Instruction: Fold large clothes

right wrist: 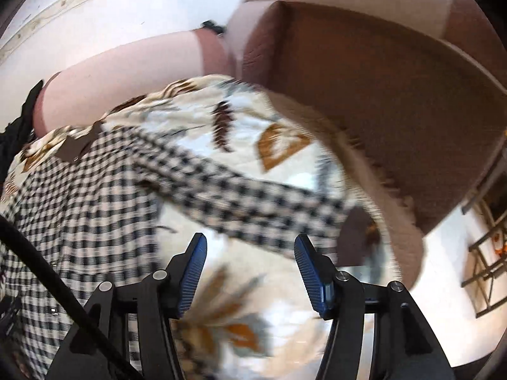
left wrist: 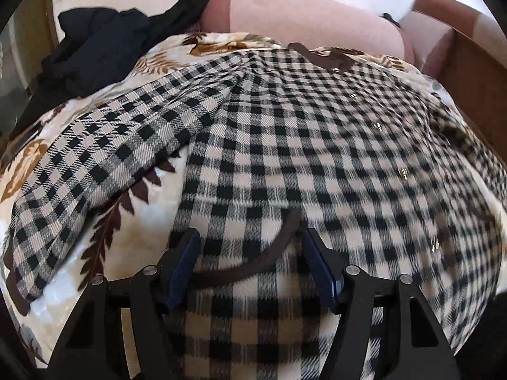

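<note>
A large black-and-cream checked shirt (left wrist: pixel 301 133) lies spread on a leaf-patterned blanket (left wrist: pixel 149 209), collar far, snaps down its front. One sleeve (left wrist: pixel 104 145) stretches left. My left gripper (left wrist: pixel 250 237) is open just above the shirt's lower body, with a brown-trimmed pocket edge (left wrist: pixel 253 262) between its fingers. In the right wrist view the shirt (right wrist: pixel 79 215) fills the left and its other sleeve (right wrist: pixel 240 199) runs right across the blanket (right wrist: pixel 253 300). My right gripper (right wrist: pixel 250 247) is open and empty, just short of that sleeve.
A heap of dark clothes (left wrist: pixel 104 41) lies at the far left on the blanket. A pink-and-brown padded headboard (left wrist: pixel 301 22) runs along the far side, with a brown side panel (right wrist: pixel 380 110) to the right. White floor and a metal rack (right wrist: pixel 484 253) show at far right.
</note>
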{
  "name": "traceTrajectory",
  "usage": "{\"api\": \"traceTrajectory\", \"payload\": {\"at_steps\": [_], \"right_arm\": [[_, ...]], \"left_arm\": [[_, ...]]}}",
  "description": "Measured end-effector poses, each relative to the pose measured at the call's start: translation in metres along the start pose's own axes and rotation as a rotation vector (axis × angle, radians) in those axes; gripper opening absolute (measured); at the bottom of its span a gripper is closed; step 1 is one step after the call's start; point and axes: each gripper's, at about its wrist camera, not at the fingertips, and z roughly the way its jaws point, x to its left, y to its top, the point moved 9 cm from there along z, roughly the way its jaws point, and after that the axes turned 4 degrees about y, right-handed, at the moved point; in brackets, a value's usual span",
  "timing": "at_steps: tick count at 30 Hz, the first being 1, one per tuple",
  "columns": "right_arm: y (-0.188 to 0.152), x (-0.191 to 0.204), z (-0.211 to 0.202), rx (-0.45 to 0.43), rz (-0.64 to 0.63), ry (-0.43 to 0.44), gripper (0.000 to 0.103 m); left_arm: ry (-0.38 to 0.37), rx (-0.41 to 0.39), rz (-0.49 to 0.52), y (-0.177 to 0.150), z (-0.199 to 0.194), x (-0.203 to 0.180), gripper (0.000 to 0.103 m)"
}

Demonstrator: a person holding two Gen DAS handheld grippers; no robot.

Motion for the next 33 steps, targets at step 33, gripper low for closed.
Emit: {"api": "traceTrajectory", "payload": {"at_steps": [33], "right_arm": [[-0.039, -0.019, 0.09, 0.179, 0.31, 0.189, 0.053]], "left_arm": [[0.059, -0.006, 0.049, 0.04, 0.051, -0.019, 0.085]]}}
